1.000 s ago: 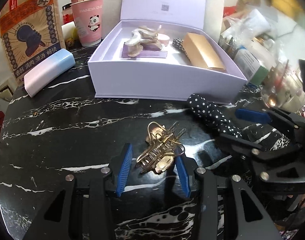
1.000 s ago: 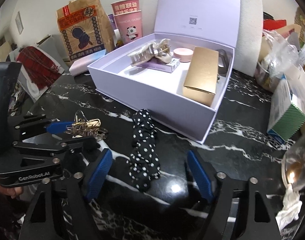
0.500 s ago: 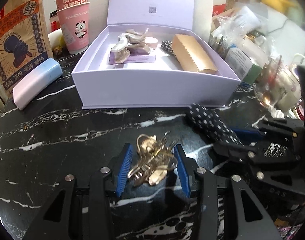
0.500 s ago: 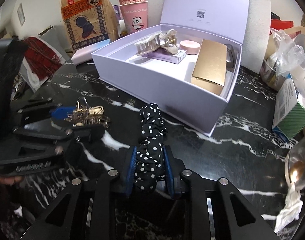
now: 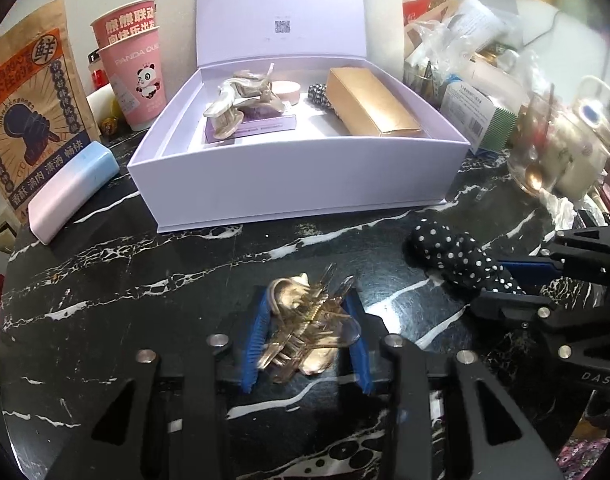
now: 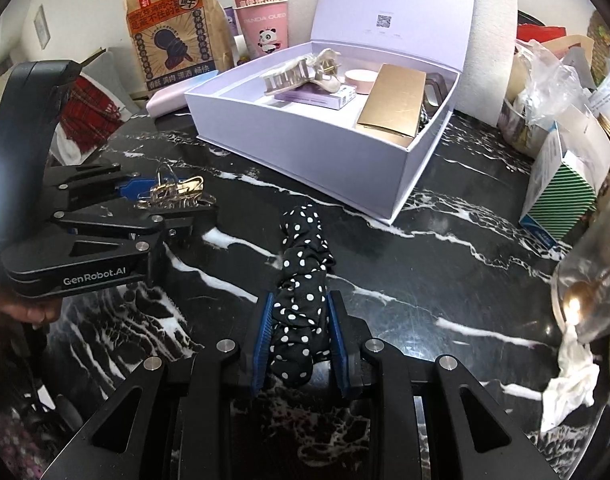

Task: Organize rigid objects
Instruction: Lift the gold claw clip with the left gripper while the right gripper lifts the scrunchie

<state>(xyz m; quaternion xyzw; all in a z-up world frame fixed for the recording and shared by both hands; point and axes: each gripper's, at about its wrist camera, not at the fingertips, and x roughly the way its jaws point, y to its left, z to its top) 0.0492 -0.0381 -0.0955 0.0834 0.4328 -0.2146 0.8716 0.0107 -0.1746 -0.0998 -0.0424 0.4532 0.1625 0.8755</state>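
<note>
We are working on a black marble table (image 5: 145, 280) with an open lilac box (image 5: 305, 184) standing toward its far side, and we are using that box as our landmark. In front of the box, near its middle, we are clamping a gold claw clip (image 5: 305, 328) with the left gripper (image 5: 307, 312): its blue pads are pressing on both sides of the clip, which is sitting between them just above the marble. Off the box's front right corner, we are squeezing a black polka-dot scrunchie (image 6: 303, 292) with the right gripper (image 6: 301, 320); the fabric is bunching between the closed pads, and its free end is lying on the table, pointing toward the box. Inside the box, a pearly claw clip (image 5: 241, 100) is resting on a flat purple packet (image 5: 261, 128) at the left, a pink round tin (image 5: 287, 90) is sitting behind them, and a long gold carton (image 5: 369, 104) is lying along the right wall, with another dotted hair tie (image 5: 319, 94) tucked beside it. To the box's left, a pastel blue-and-pink case (image 5: 71, 192) is lying on the table, with stacked pink panda cups (image 5: 139, 68) and a brown printed bag (image 5: 33, 108) behind it. To the box's right, a green-striped carton (image 6: 565, 196) is standing among loose clutter.
</note>
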